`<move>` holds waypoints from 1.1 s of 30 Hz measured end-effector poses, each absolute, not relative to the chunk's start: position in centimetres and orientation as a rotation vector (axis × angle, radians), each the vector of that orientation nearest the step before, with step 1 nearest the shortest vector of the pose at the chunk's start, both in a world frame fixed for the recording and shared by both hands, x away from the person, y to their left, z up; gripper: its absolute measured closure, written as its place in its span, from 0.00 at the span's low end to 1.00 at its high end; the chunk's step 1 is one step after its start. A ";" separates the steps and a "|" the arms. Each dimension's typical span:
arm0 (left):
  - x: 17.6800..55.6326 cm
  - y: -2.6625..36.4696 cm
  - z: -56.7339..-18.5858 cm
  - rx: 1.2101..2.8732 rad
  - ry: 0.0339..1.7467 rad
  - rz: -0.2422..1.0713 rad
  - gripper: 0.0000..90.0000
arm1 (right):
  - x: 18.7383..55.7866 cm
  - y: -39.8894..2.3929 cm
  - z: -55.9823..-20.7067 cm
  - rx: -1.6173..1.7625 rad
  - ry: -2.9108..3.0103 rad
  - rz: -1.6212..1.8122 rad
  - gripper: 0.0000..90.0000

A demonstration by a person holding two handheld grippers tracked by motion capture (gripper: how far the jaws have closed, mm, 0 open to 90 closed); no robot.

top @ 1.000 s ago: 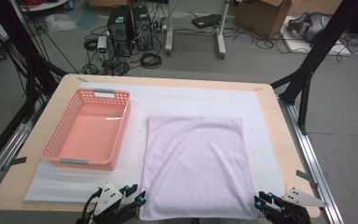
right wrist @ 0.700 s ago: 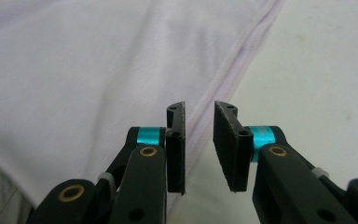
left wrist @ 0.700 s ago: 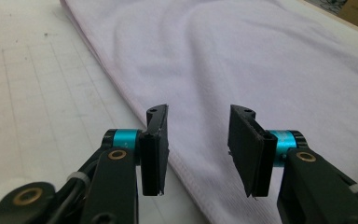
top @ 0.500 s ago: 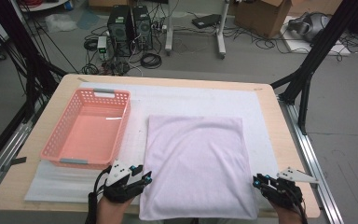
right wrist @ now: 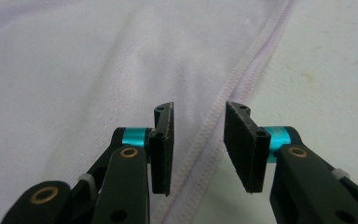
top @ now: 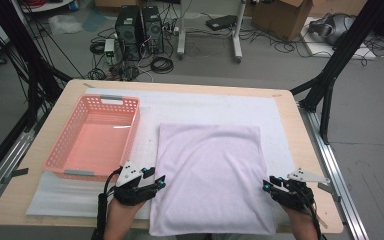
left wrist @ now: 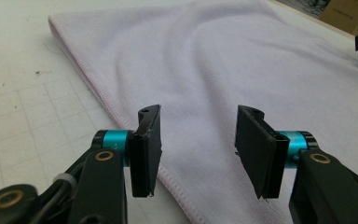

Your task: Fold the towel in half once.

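Towel (top: 211, 177) lies flat on the counter (top: 300, 135), long axis running away from me, pink basket (top: 96, 140) beside it to the left. My left gripper (top: 158, 181) sits at its left hem, my right gripper (top: 266, 184) at its right hem, both near the close end. Both sets of fingers have just been opening; they stand parted, hem (right wrist: 223, 98) beneath the gap, not pinched. I judge each must dip to its own edge.

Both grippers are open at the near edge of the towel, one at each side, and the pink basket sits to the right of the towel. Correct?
Not quite. The basket sits left of the towel, as the high view shows. The rest holds: the left gripper and right gripper are open at the towel's sides near its near edge.
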State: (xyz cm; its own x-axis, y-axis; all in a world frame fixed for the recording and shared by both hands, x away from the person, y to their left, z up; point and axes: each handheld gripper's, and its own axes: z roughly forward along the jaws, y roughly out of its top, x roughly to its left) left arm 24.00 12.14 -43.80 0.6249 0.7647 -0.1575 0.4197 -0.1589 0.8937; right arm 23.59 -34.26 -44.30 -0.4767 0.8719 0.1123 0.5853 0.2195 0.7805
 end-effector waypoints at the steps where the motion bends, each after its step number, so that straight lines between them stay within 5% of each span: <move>1: 24.0 12.1 -43.8 1.790 0.959 0.406 0.56 | 23.8 -34.0 -44.5 1.343 2.164 1.122 0.71; 6: 24.1 12.1 -43.9 1.790 0.965 0.411 0.56 | 24.5 -33.4 -44.8 1.355 2.189 1.082 0.92; 12: 24.2 12.3 -43.9 1.784 0.980 0.409 0.55 | 24.3 -33.5 -44.6 1.364 2.171 1.049 0.96; 22: 25.6 11.9 -43.3 1.792 1.021 0.404 0.51 | 23.9 -34.3 -43.9 1.409 2.158 0.951 0.96; 25: 26.3 11.7 -43.4 1.802 1.033 0.400 0.51 | 24.3 -34.6 -43.8 1.436 2.142 1.035 0.77; 27: 27.0 11.4 -43.5 1.811 1.047 0.396 0.51 | 24.9 -35.2 -43.6 1.451 2.096 1.090 0.73; 33: 29.0 10.9 -44.2 1.850 1.102 0.396 0.52 | 28.6 -35.7 -43.4 1.495 2.041 1.102 0.77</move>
State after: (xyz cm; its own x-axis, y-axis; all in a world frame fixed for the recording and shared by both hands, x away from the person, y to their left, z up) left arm 28.95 10.85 -44.23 0.5483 0.8191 -0.1686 0.5246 -0.1798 0.8321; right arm 28.55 -35.71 -43.40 -0.3624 0.9212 0.1415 0.6236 0.1268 0.7714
